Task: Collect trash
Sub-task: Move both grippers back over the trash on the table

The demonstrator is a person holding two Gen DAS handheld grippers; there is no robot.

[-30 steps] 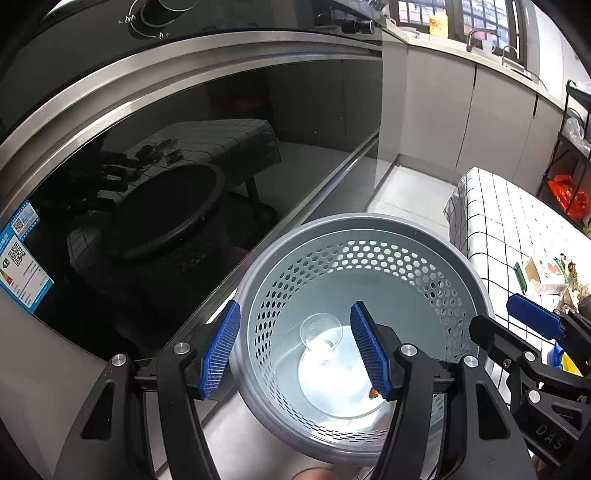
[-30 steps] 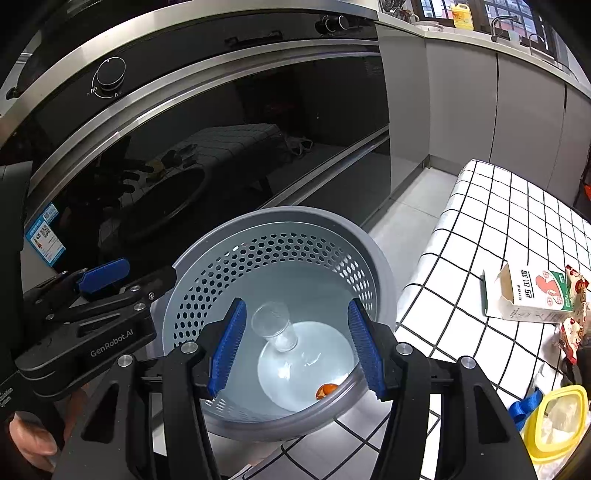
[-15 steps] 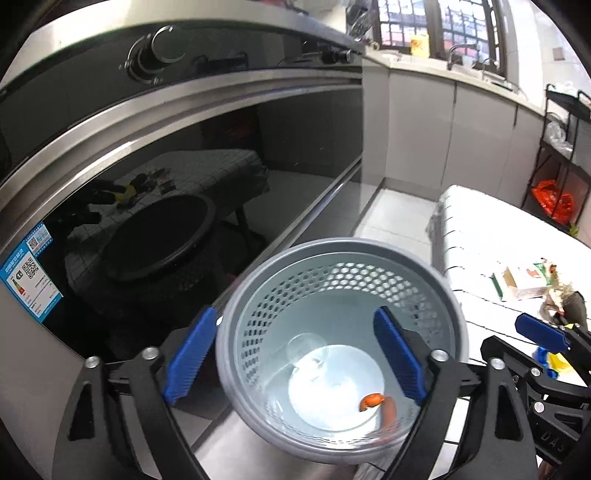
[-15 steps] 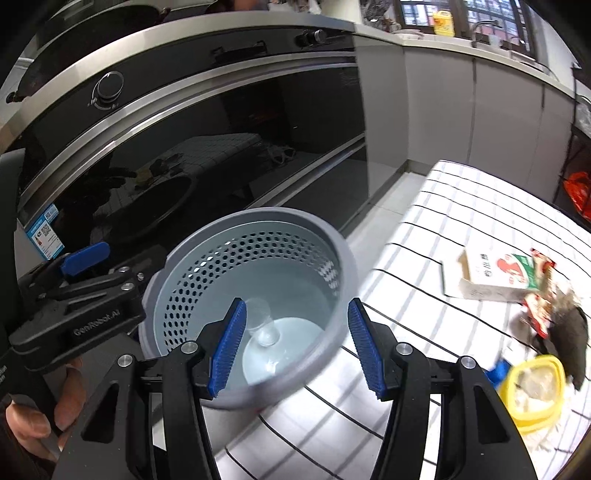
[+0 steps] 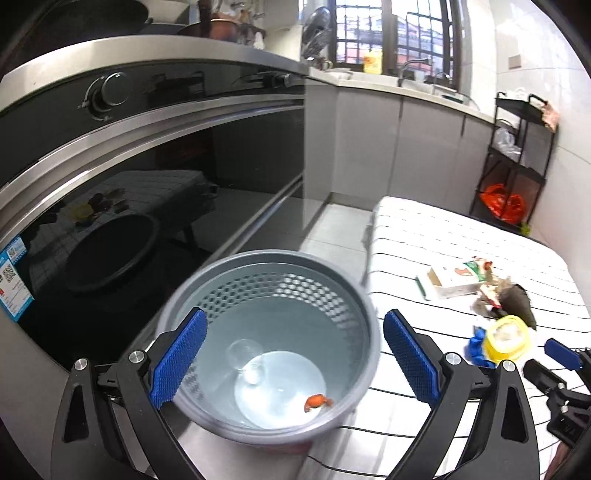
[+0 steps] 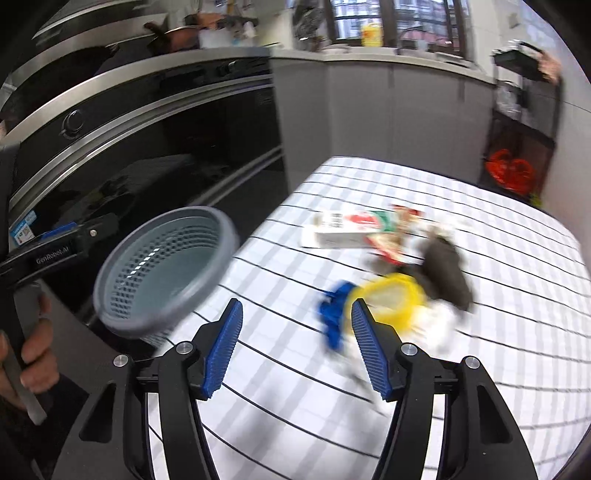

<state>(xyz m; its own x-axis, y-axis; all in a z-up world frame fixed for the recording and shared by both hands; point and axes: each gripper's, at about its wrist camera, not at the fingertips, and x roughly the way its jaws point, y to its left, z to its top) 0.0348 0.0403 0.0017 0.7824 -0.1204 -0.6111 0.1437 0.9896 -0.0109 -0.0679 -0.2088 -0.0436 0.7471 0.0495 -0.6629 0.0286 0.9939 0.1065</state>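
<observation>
A home kitchen: built-in oven (image 5: 147,155) with knob (image 5: 105,94), grey cabinets (image 5: 388,147), countertop sink tap (image 5: 408,68) under a window (image 5: 391,33)

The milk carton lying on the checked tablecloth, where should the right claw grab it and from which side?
The milk carton lies flat on its broad face on the tablecloth, long axis running left to right in the right wrist view. The right claw, open, would best come from above and close across the narrow width near the middle, probably nearer the left end, since wrappers crowd the right end.

Bright window (image 5: 391,33) daylight; fisheye edges dark; right wrist view motion-blurred.
</observation>
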